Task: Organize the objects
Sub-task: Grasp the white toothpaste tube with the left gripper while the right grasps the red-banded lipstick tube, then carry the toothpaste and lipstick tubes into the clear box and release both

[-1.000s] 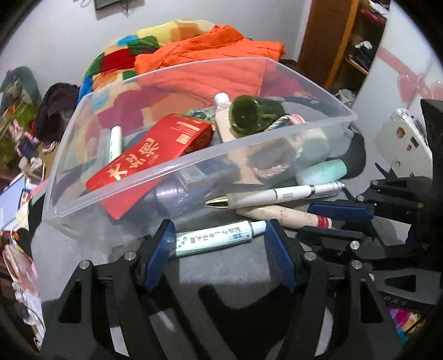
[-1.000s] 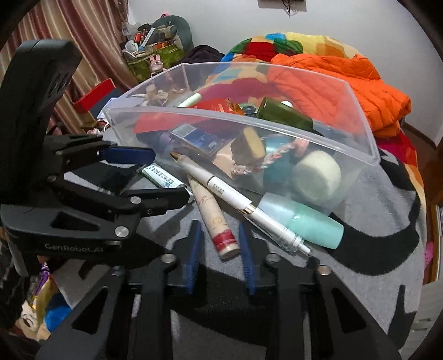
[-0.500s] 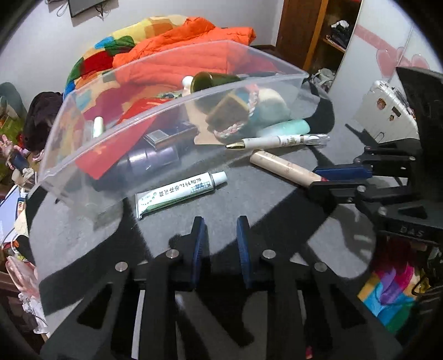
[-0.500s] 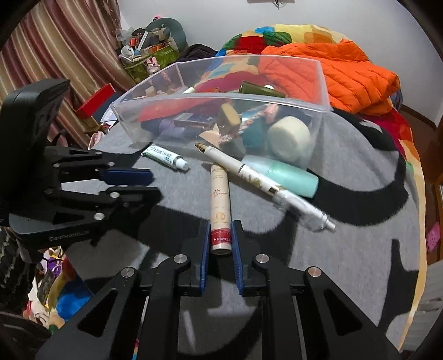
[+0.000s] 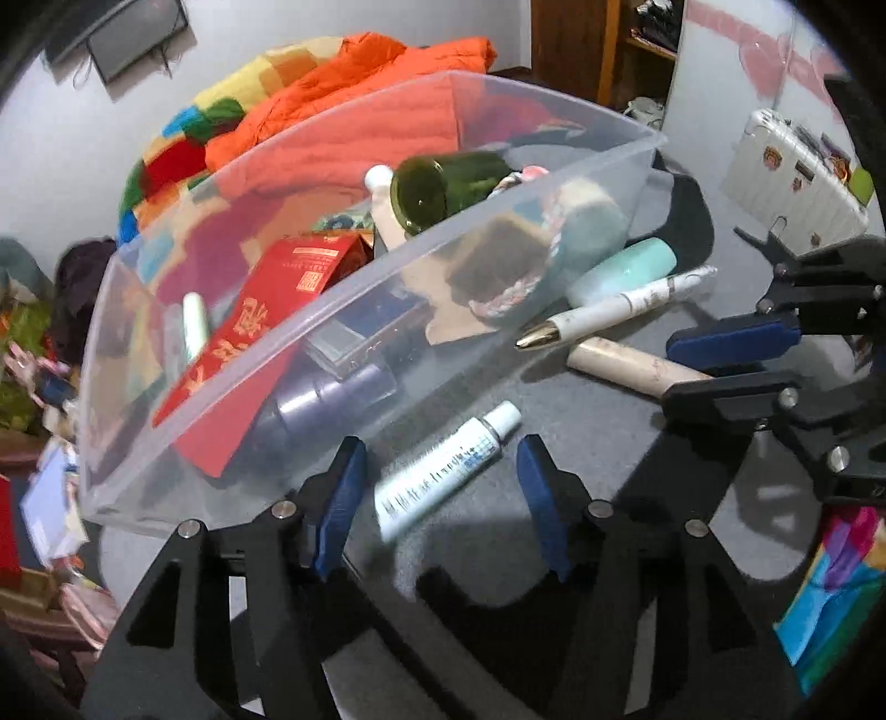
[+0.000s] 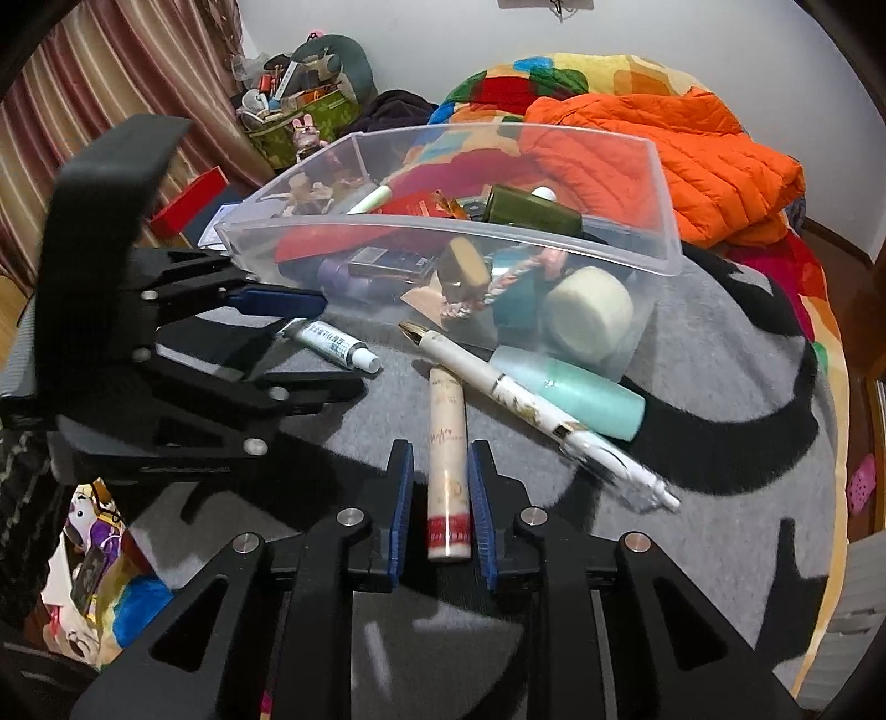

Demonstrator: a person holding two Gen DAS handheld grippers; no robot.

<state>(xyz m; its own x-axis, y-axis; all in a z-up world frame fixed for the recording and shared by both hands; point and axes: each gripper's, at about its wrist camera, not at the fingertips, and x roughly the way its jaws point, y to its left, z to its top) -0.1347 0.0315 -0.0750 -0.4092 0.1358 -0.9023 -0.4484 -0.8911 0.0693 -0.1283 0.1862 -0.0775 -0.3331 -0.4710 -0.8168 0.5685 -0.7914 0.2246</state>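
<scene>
Pickup step | left gripper [image 5: 443, 493] spread around ointment tube [image 5: 446, 471] | right gripper [image 6: 440, 498] apart, flanking beige cosmetic tube [image 6: 447, 459] | next: clamp both, lift into clear bin [image 6: 662, 221]

Home bedroom, lived-in and messy. I'm working over a bed with a grey-and-black blanket [image 6: 720, 354]; a patchwork quilt [image 6: 498, 88] and an orange puffer jacket [image 6: 664, 149] are heaped at the far end by a plain white wall. Striped curtains [image 6: 138, 72] hang on my left, with a basket of odds and ends [image 6: 293, 111] and stuffed toys below. Wooden wardrobe or shelving [image 5: 603, 50] and a white suitcase with stickers [image 5: 797, 177] sit to my right. Clear plastic bin [image 6: 659, 183] of toiletries and small stuff rests on the blanket.
</scene>
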